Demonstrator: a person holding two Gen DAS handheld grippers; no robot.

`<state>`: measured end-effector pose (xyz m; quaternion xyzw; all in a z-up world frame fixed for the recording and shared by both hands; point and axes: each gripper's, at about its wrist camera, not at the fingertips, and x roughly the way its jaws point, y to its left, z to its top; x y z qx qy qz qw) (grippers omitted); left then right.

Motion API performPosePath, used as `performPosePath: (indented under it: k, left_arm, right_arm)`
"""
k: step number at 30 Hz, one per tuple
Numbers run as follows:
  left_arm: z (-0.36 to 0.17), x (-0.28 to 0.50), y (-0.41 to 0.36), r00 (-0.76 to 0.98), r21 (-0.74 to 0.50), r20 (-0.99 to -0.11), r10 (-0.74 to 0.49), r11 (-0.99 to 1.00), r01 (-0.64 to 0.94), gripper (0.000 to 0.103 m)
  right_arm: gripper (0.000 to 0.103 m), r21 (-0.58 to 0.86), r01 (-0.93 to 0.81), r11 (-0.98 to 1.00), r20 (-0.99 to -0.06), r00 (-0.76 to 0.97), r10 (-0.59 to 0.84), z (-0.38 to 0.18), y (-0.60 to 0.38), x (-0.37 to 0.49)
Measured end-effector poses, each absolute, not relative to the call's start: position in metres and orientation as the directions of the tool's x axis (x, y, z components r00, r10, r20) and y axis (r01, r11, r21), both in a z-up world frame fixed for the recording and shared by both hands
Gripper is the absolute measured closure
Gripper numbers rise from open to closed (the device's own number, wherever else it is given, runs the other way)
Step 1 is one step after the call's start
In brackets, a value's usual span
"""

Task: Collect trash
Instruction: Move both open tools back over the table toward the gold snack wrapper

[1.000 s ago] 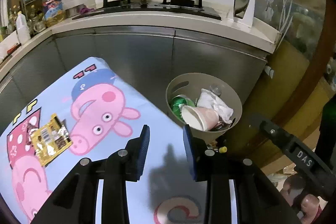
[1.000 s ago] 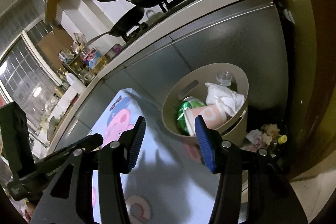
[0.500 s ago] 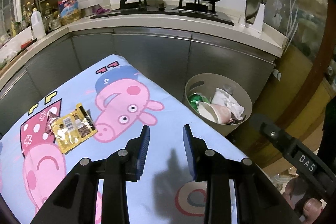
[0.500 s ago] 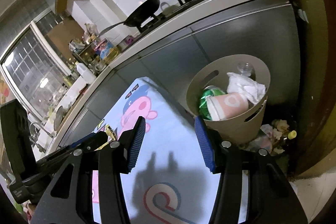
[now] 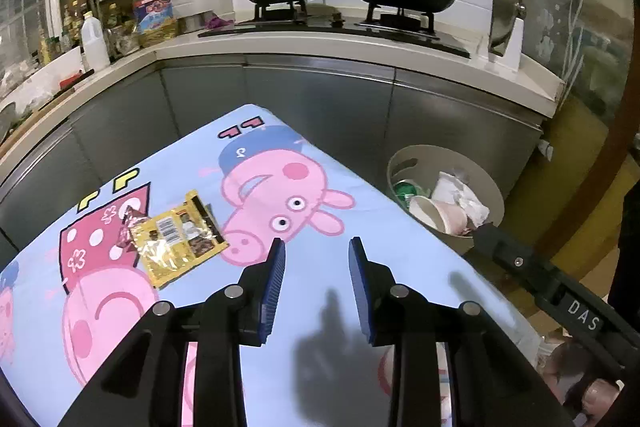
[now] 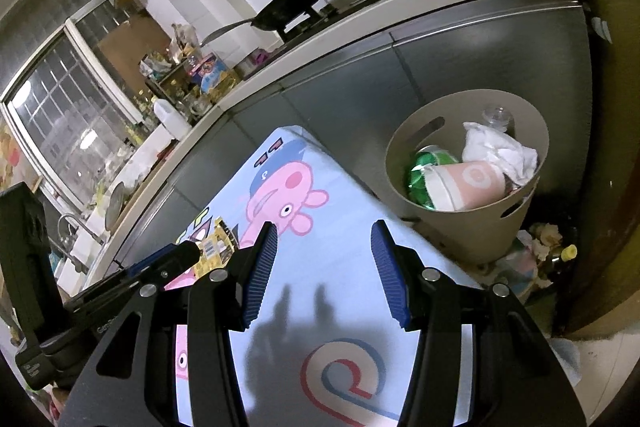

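Left wrist view: left gripper [image 5: 314, 259] fingers part-open, empty; yellow wrapper [image 5: 180, 237] lies left of frame centre. Swing left, pinch one edge; right gripper [image 6: 322, 251] empty too.

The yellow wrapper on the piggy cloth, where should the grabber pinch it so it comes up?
Probably best by the raised, crinkled end. The yellow wrapper lies nearly flat on the cartoon cloth, so a flat spot gives the jaws little to bite. Its near corner and the pink foil bit at its left edge look lifted. The left gripper, open and empty, could come down from above and close across that puffed edge.
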<state>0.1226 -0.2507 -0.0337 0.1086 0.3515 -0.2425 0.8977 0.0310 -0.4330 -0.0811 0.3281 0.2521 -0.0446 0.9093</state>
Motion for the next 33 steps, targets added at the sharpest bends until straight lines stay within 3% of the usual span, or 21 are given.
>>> performPosePath:
  k: [33]
  left_arm:
    - [-0.051, 0.165, -0.176, 0.671, 0.014, -0.69, -0.27, 0.923, 0.386, 0.071]
  right_arm:
    - [0.054, 0.521, 0.168, 0.837, -0.551, 0.815, 0.179, -0.086, -0.365, 0.092]
